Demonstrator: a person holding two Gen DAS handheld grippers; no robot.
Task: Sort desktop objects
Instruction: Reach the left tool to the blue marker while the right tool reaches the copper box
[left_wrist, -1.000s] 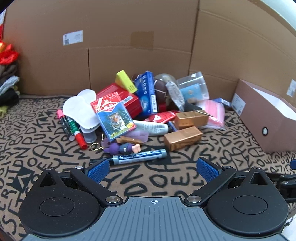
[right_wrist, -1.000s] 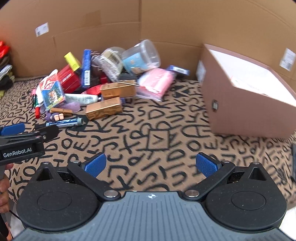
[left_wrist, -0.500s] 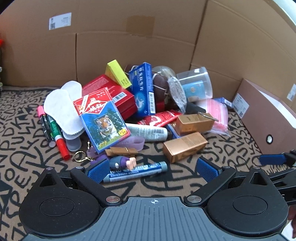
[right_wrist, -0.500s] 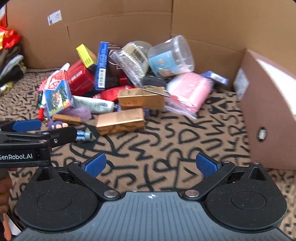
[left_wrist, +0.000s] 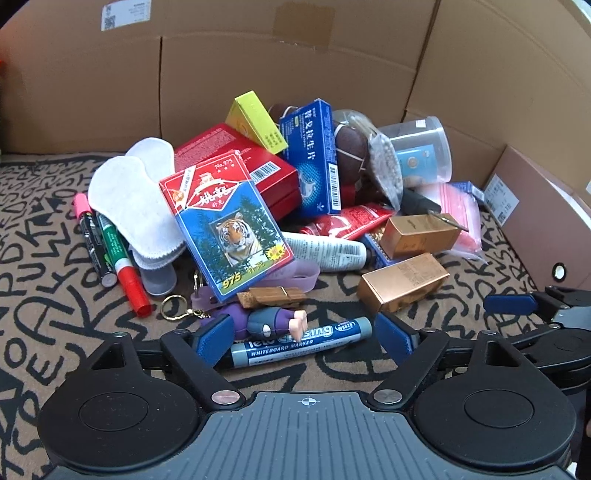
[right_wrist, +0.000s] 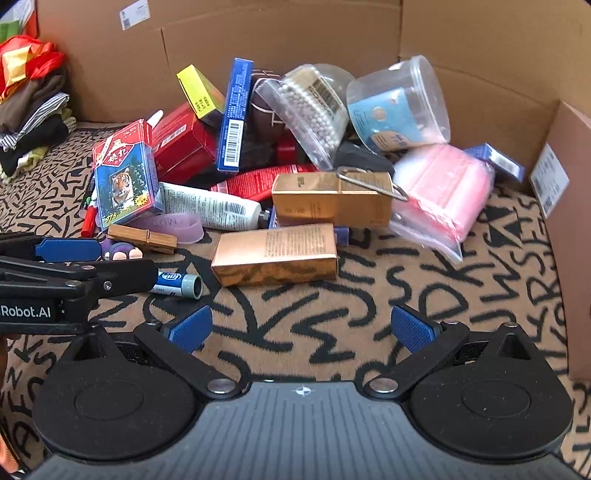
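Blue rubber pads tip the left claw (left_wrist: 304, 338), whose jaws are closing around a blue-and-grey whiteboard marker (left_wrist: 295, 341) lying flat on the counter (left_wrist: 55, 325), which is covered in tan cloth with black lettering; the pads straddle the marker and do not yet press on it. Touching the marker's far side is a small purple figurine (left_wrist: 266, 321) with a brass keyring, and just behind that a wooden clothespin (left_wrist: 271, 295). Behind them the pile rises: a playing-card box with a tiger picture (left_wrist: 227, 221) leans on a red carton (left_wrist: 236, 162), white pads (left_wrist: 129, 195) beside it, and a green-and-red marker (left_wrist: 122, 258) next to a pink-capped black one further left. Two gold rectangular boxes (right_wrist: 275, 254) lie to the right of the marker, the nearer flat on the cloth, the farther one resting against a white tube (right_wrist: 210, 206). A pink plastic bag (right_wrist: 443, 192) and a clear tub (right_wrist: 399, 103) sit behind them. The right claw (right_wrist: 301, 328) hovers released over bare cloth, nothing between its pads, near the closer gold box. Brown cardboard walls (right_wrist: 280, 37) enclose the scene.
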